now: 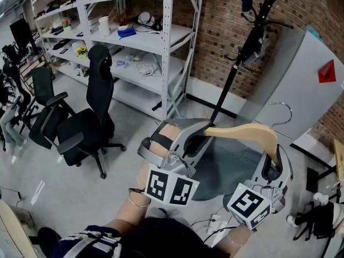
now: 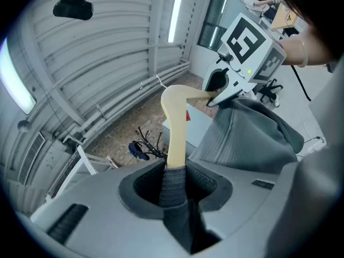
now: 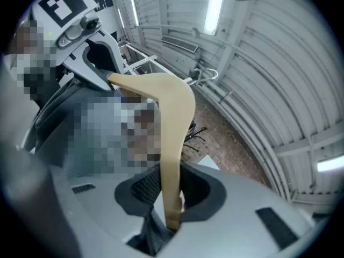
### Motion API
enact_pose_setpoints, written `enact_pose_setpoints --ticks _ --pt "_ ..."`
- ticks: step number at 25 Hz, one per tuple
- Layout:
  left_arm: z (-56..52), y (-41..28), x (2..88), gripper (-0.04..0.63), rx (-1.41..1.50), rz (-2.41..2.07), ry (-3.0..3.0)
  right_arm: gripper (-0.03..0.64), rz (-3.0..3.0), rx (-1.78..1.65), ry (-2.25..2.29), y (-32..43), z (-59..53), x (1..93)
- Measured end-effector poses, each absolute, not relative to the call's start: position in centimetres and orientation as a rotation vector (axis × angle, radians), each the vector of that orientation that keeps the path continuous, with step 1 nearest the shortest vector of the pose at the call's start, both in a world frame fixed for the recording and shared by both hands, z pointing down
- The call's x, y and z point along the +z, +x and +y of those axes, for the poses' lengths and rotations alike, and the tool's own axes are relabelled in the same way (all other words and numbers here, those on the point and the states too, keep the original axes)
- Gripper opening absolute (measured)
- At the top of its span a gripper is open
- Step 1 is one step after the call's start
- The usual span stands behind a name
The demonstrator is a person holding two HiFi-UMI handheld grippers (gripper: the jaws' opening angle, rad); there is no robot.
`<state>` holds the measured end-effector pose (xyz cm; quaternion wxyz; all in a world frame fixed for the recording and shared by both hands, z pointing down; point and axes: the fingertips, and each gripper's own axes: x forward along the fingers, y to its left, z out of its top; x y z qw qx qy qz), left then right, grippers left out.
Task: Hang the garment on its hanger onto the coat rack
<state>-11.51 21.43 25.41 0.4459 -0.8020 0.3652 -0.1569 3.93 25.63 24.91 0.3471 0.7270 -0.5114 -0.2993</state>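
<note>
The left gripper [image 1: 200, 135] closed on one end of the pale wooden hanger [image 1: 242, 131], the right gripper [image 1: 275, 156] closed on the other end, grey garment [image 1: 231, 163] draped below, hanger held in air, long axis left to right, metal hook [image 1: 283, 110] pointing up, black coat rack [image 1: 239, 58] behind.

The hanger [image 1: 247, 131] lies across between the left gripper [image 1: 198, 138] and the right gripper [image 1: 275, 157], one end in each. The garment [image 1: 231, 165] hangs under it. Behind stands the coat rack [image 1: 236, 63] (by the wall [image 1: 215, 36]). A chair [image 1: 94, 117] is left, before the shelf [image 1: 134, 34].
</note>
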Motion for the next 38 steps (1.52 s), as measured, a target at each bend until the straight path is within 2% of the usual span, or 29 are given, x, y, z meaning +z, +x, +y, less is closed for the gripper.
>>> enact_pose_setpoints --ticks 22,38 --pt "14.6 -4.7 27.4 0.107 -0.454 0.966 -1.978 0.094 -1.42 -0.794 1.848 11.0 17.8 26.9" --pt "-3.5 1.3 27.1 0.106 -0.438 0.9 -1.986 0.094 -1.388 -0.741 1.885 16.7 0.2 26.9"
